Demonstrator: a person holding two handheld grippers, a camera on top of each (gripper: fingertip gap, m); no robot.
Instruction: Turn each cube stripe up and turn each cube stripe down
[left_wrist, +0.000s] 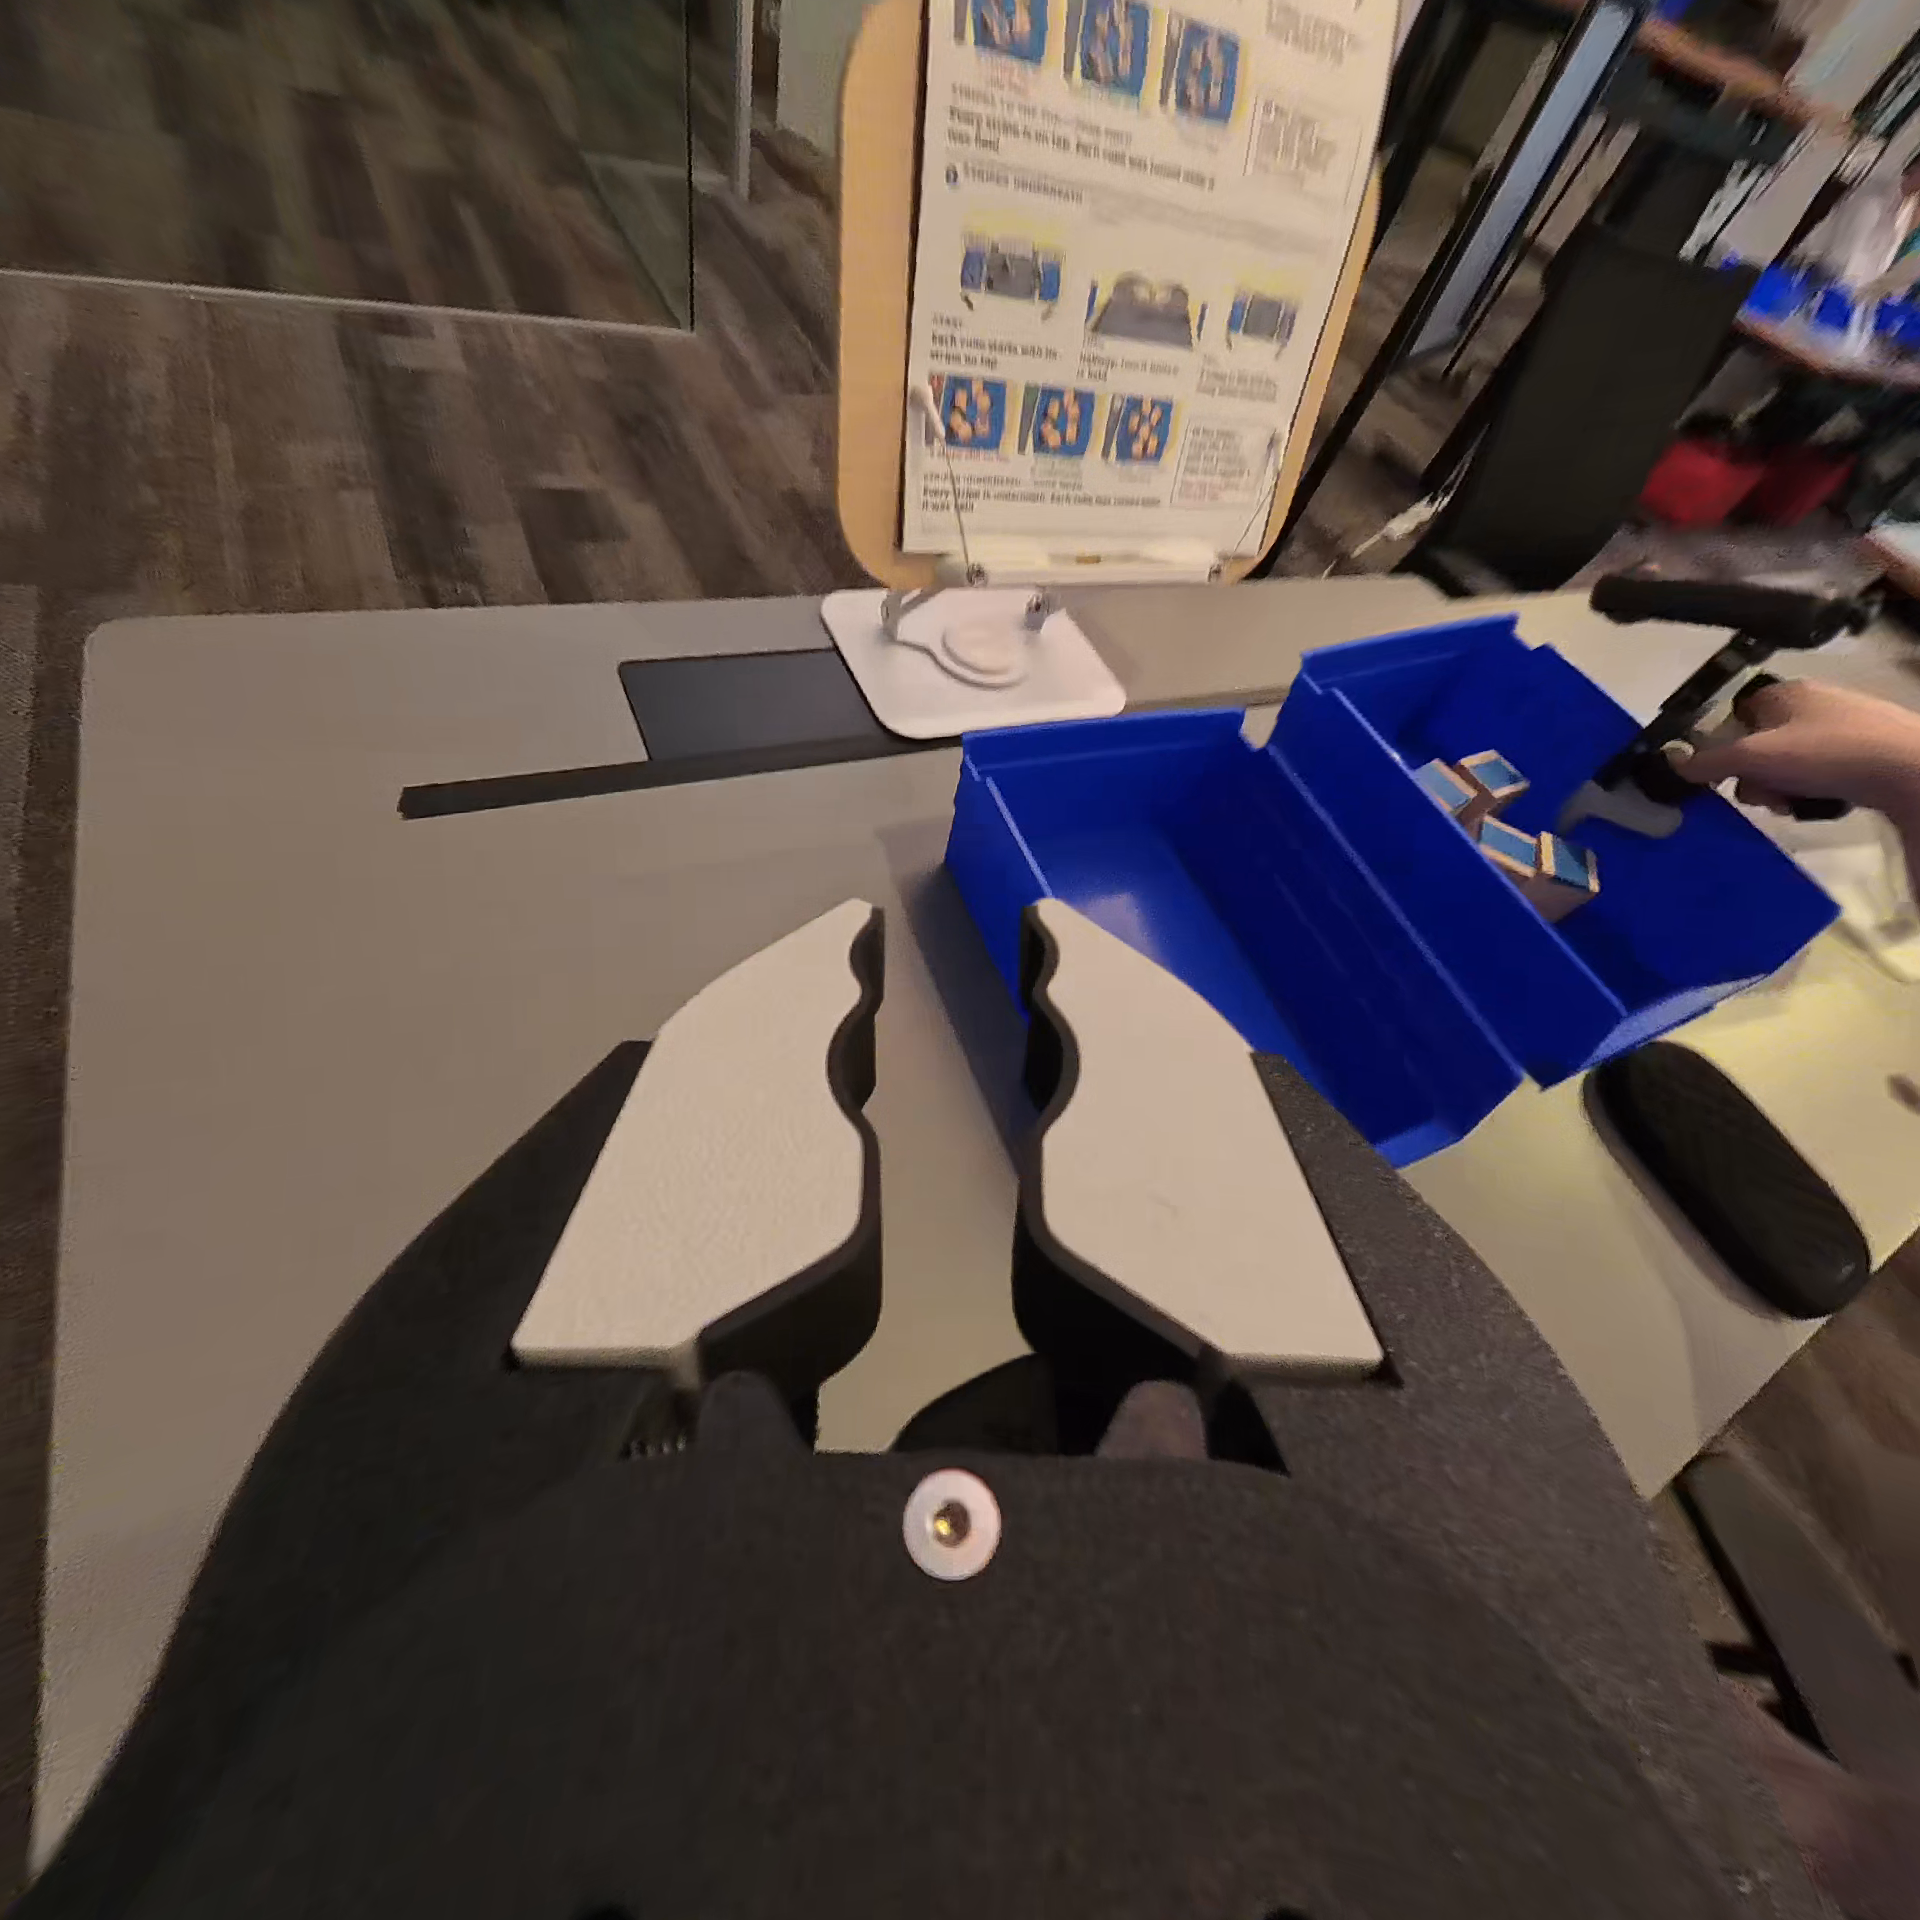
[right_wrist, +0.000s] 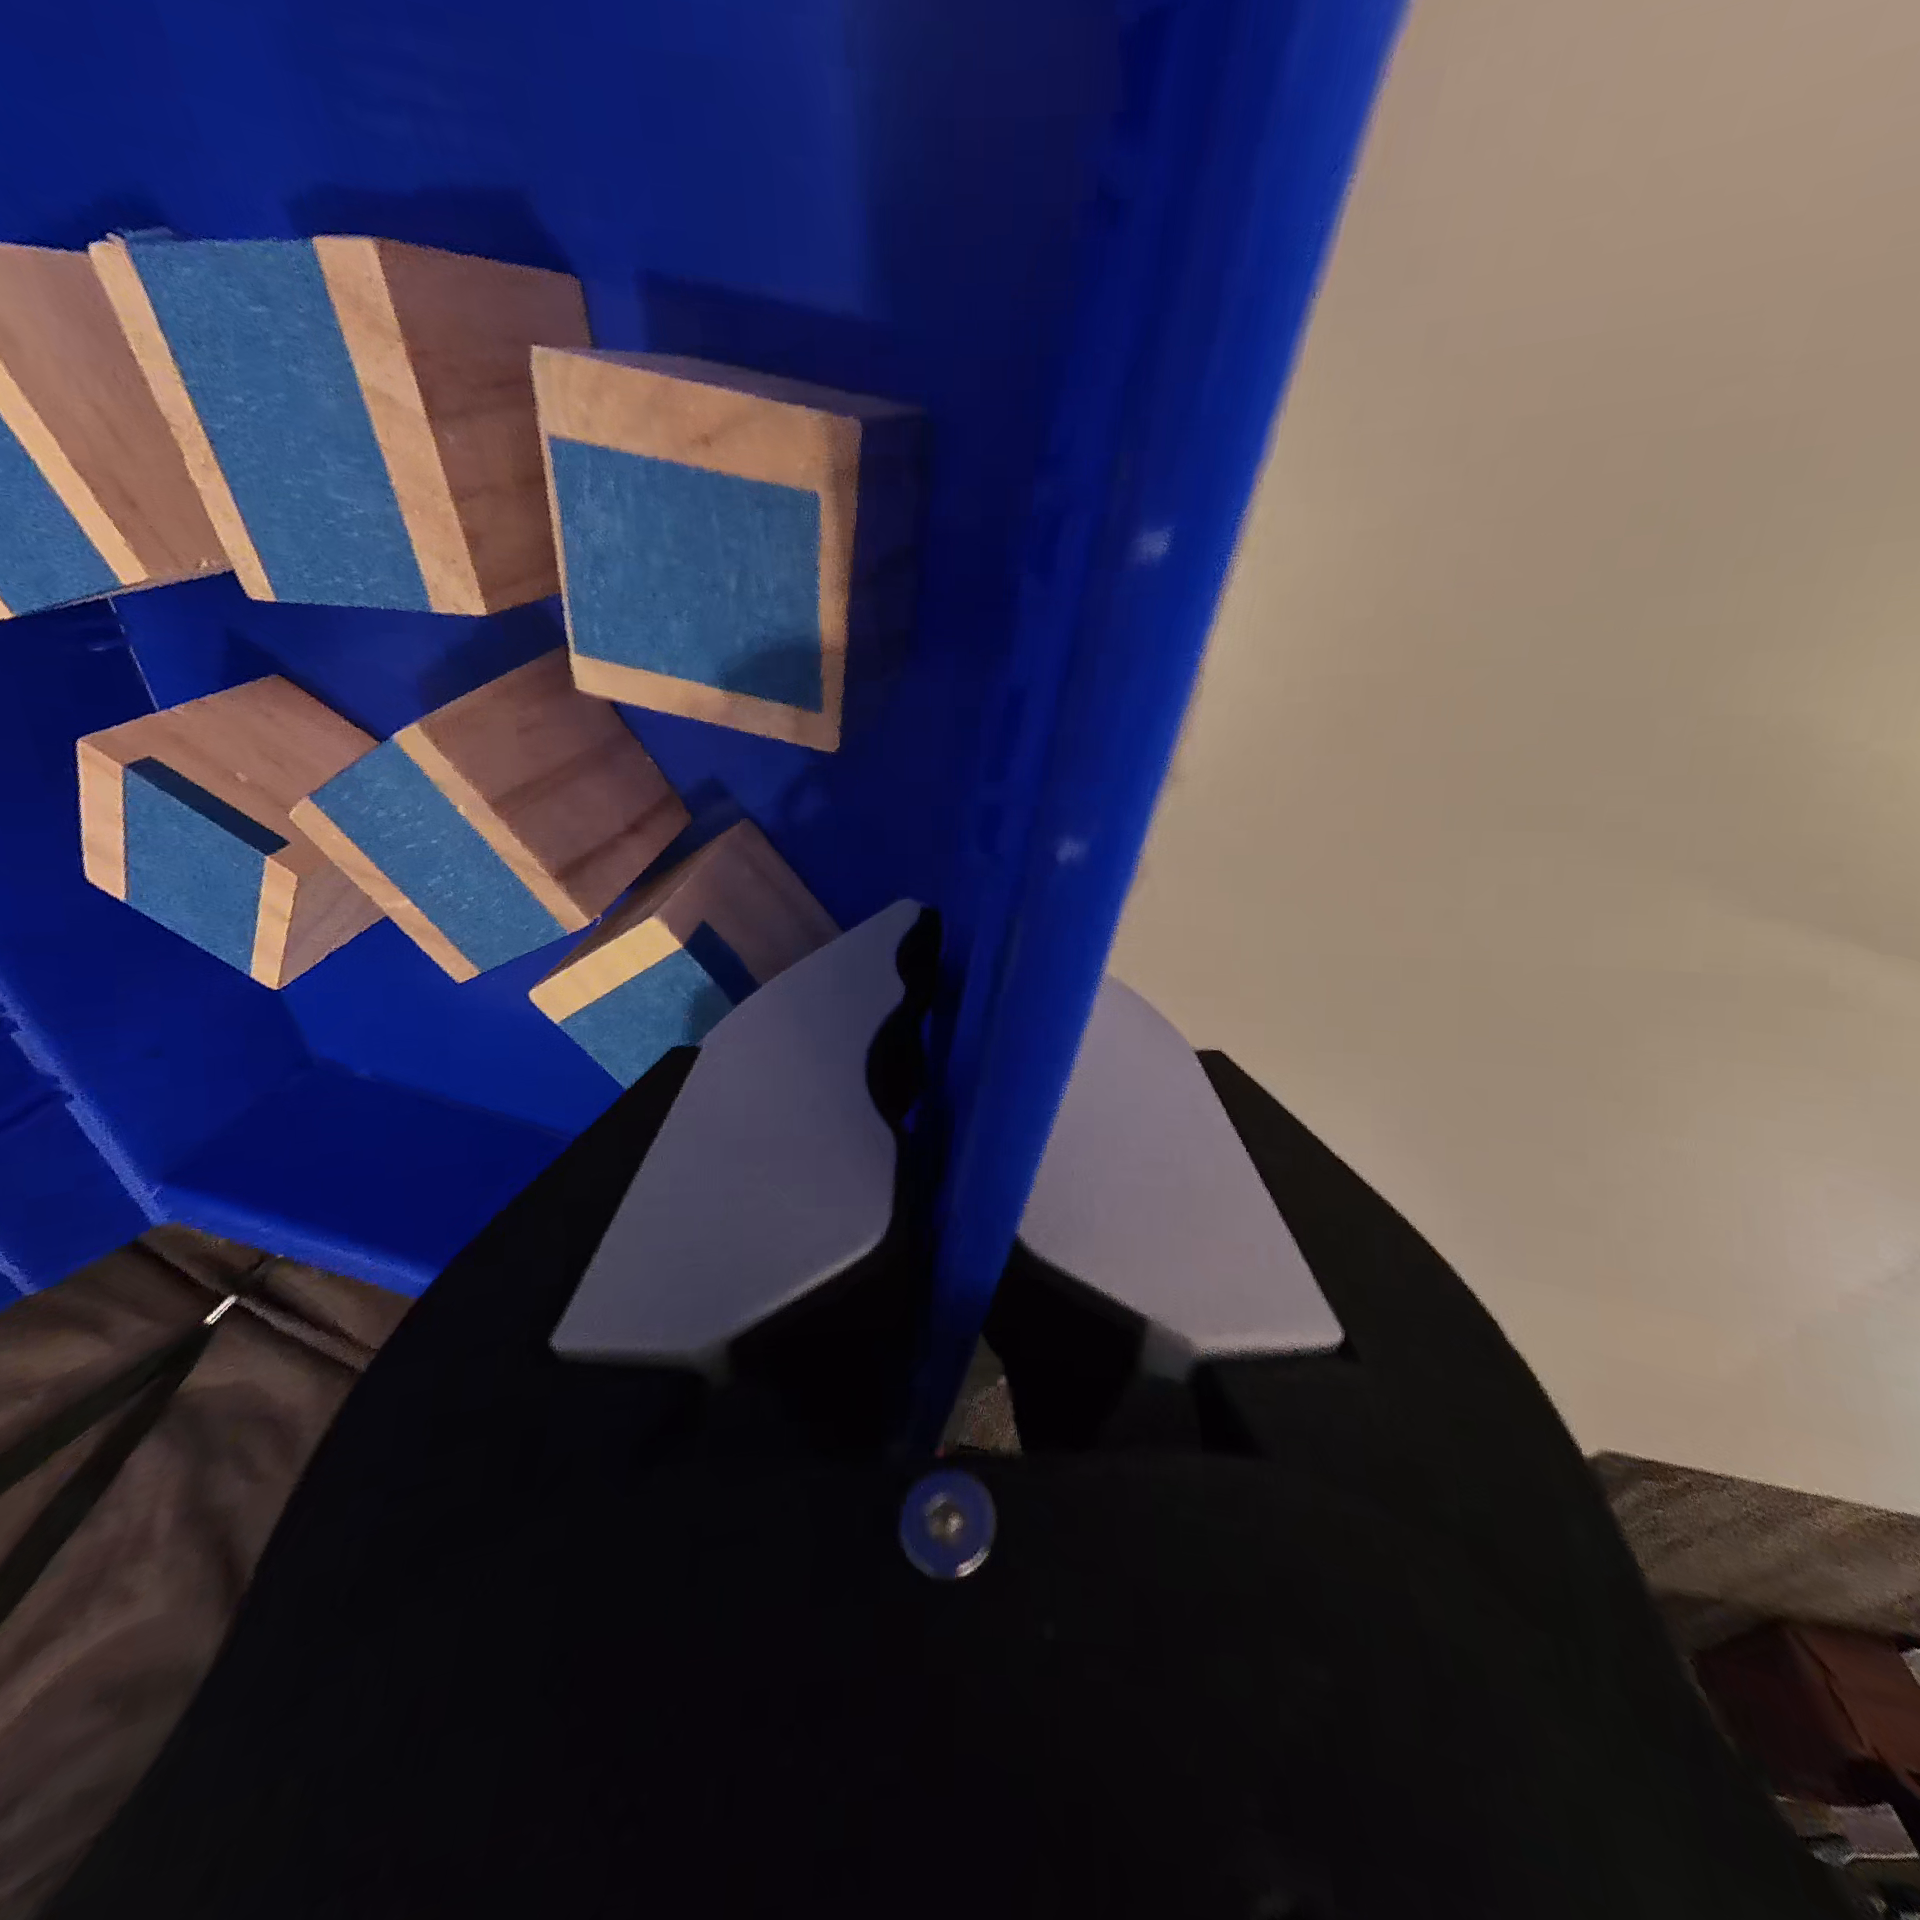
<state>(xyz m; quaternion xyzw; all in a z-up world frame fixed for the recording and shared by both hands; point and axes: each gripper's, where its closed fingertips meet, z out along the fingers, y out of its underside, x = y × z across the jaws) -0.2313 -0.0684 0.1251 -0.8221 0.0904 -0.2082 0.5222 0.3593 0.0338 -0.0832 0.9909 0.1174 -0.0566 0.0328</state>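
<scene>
We see the wooden cubes (right_wrist: 696, 551) with blue stripes lying jumbled in the right blue bin (right_wrist: 1049, 623), whose wall our right gripper (right_wrist: 997, 966) clamps, while our left gripper (left_wrist: 951, 935) hangs released over the grey table (left_wrist: 312, 883).

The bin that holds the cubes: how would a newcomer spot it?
On the grey table sit two blue bins side by side. The cube bin is the right one, its wall pinched by the right hand-held gripper; the left bin is empty.

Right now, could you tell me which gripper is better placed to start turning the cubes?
Right. The right gripper already straddles the cube bin's wall, beside the cubes; the left gripper hovers open outside the empty bin.
</scene>
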